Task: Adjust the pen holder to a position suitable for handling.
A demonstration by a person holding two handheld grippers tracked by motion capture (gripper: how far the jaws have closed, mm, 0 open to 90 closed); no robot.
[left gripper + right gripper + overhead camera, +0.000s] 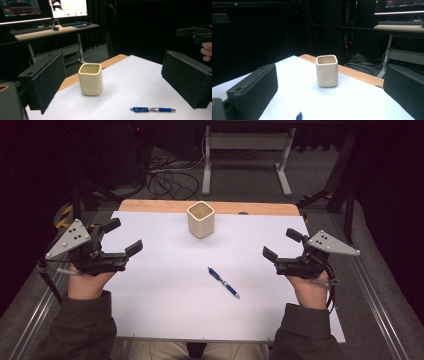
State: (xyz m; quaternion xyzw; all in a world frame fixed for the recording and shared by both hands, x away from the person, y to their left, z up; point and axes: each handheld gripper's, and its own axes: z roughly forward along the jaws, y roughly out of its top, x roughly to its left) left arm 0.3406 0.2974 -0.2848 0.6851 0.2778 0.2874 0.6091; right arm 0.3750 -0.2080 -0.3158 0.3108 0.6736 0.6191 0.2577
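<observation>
A cream square cup [201,219] stands upright and empty near the table's far edge; I also see the cup [90,79] between the left jaws' sightline and the cup [327,71] ahead of the right jaws. A blue pen [223,282] lies flat mid-table, its tip toward the near right; the pen [152,109] shows whole in the left gripper view, and one end of the pen [299,116] in the right gripper view. My left gripper [123,237] hovers open at the table's left edge. My right gripper [281,244] hovers open at the right edge. Both hold nothing.
A white sheet [165,285] covers the wooden table [150,205]. Behind the table are a desk frame [245,150] and floor cables [167,177]. Monitors [67,7] and a keyboard sit on a desk in the background. Metal rails [380,310] run along the table's sides.
</observation>
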